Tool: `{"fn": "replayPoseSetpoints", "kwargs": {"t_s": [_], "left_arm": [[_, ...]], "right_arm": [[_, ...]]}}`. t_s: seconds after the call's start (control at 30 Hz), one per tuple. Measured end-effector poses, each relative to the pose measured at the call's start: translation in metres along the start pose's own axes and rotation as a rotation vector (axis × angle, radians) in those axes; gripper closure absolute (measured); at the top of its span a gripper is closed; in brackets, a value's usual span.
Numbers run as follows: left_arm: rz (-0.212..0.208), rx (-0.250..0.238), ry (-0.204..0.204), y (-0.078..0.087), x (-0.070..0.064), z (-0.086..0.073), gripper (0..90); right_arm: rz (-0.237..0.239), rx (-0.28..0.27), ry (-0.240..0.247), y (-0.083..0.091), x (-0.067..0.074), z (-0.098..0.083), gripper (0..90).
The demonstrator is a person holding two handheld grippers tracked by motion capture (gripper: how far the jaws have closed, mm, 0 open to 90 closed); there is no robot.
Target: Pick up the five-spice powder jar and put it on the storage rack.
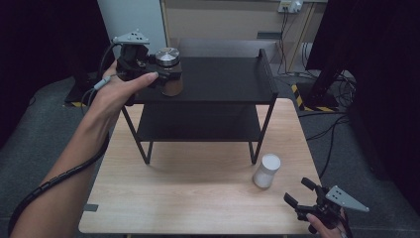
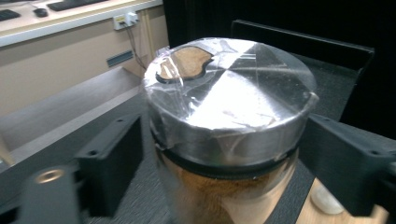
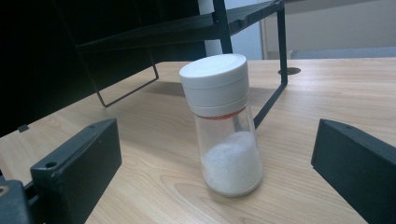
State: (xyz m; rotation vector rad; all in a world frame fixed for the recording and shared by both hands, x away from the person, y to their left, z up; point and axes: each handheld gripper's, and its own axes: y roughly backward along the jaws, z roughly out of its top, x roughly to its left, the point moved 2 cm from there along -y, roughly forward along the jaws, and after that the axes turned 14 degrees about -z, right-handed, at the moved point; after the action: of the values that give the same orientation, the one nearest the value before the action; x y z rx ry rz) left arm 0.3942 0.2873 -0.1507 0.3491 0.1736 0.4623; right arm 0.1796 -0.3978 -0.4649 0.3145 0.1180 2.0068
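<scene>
**Inspector:** Starting at the left, what did you record?

**Assistant:** The left gripper (image 1: 157, 74) was up at the black two-tier metal shelf rack (image 1: 223, 79). Its jaws stood either side of the glass spice jar with the brushed-metal cap (image 1: 168, 69), which rested upright on the rack's top tier near the left end. In the left gripper view a gap showed between each jaw and the jar (image 2: 229, 126). I judged it released, not gripped.

**Inspector:** So that placement was done?

**Assistant:** It appeared so. Only the withdrawal of the hand remained.

**Inspector:** And to the right?

**Assistant:** The clear glass shaker with the white plastic cap (image 1: 266, 170), part full of white grains, stood on the light wooden table (image 1: 188, 193), in front of the rack's right leg. The right gripper (image 1: 302, 192) sat near it, jaws wide apart, holding nothing and aimed at the shaker (image 3: 224, 126).

**Inspector:** Outstanding work?

**Assistant:** That shaker, probably: not yet grasped or shelved.
</scene>
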Motion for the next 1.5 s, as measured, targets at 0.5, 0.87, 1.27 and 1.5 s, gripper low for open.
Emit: {"fn": "replayPoseSetpoints", "kwargs": {"t_s": [0.5, 0.87, 1.27, 1.5], "left_arm": [[0.030, -0.041, 0.000, 0.032, -0.024, -0.011, 3.1], [-0.003, -0.093, -0.041, 0.059, -0.060, -0.034, 1.8], [-0.046, -0.126, -0.057, 0.069, -0.093, -0.080, 1.9], [-0.044, -0.137, -0.015, 0.063, -0.095, -0.118, 2.2]], "right_arm": [[0.004, -0.015, 0.004, 0.002, 0.002, 0.004, 2.0], [0.012, -0.027, -0.002, 0.002, 0.003, 0.006, 2.0], [0.017, -0.032, 0.005, 0.001, 0.005, 0.007, 2.0], [0.022, -0.033, 0.005, 0.000, 0.006, 0.008, 2.0]]}}
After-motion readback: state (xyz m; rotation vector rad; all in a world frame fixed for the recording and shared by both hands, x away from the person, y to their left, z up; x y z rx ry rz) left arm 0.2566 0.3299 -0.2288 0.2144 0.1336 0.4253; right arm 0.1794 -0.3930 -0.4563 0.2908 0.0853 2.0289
